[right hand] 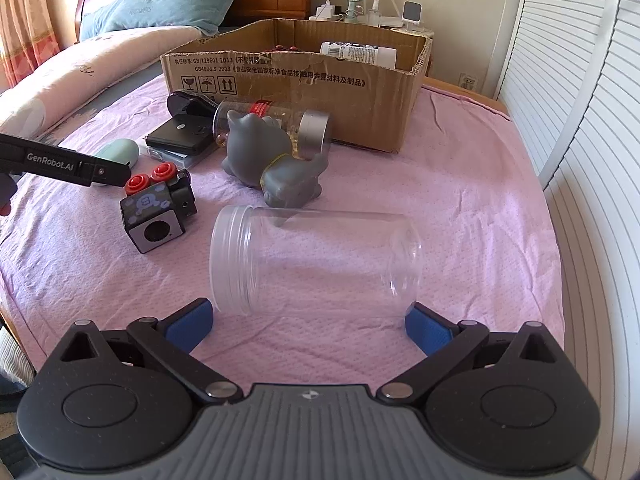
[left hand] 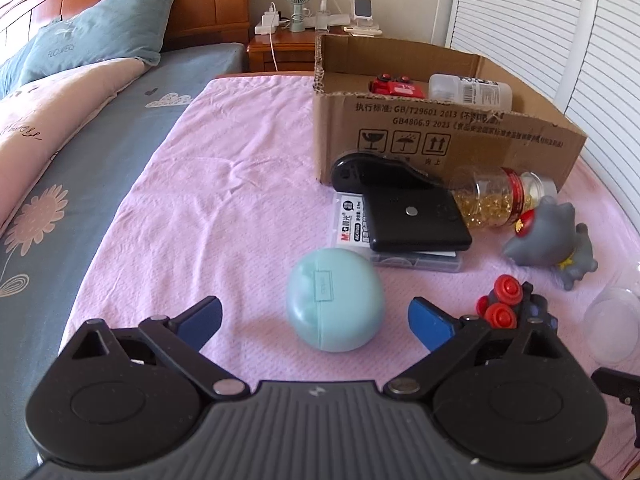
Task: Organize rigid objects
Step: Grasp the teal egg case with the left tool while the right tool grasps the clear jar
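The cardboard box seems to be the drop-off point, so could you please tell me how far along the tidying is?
Early stage. Done: the cardboard box already holds a red toy car and a white bottle. In hand: nothing; the left tool is open around the mint case, and the right tool is open before the clear jar. Left: the gray toy, capsule bottle, black wallet and toy block.

bright daylight, soft shadows, sharp focus, fisheye bending at edges
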Tool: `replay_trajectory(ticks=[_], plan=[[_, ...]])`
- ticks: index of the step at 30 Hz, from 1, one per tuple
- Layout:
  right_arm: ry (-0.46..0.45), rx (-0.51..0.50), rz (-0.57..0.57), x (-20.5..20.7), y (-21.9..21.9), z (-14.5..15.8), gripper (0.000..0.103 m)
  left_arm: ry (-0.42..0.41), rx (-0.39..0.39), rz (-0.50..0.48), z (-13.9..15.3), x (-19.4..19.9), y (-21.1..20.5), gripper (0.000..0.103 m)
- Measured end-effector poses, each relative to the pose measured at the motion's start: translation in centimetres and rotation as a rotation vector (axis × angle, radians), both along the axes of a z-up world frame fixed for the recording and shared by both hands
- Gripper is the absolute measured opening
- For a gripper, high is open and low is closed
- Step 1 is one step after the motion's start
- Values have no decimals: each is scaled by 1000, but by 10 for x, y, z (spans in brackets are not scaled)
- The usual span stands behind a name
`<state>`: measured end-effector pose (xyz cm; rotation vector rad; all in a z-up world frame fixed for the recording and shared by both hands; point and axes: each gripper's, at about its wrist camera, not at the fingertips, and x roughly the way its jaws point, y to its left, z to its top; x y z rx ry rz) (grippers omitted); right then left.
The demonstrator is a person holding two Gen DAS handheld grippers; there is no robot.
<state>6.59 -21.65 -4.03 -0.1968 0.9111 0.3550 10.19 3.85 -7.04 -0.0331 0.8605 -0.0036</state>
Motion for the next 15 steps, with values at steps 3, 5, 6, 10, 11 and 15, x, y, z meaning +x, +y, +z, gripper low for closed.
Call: replay_trajectory(ticks=[3, 5, 6, 10, 11, 15], plan=[[-5, 3, 3, -1, -1, 0, 103, 7, -5, 6, -2, 1, 0, 93], [-7, 4, 5, -1, -1, 0, 103, -1, 17, 14, -3, 0, -2, 87], [-8, 5, 6, -1, -1, 0, 103, -7, 20, 3, -2, 0, -3, 84], [-8, 5, 7, 0, 0, 0, 103, -7, 22, -19, -3, 1, -7, 91], [-8, 5, 8, 0, 0, 0, 103, -3, 31, -11, -4, 2, -8, 94], [-9, 5, 9, -1, -1, 0, 103, 6, 10, 9, -5, 3, -3, 97]])
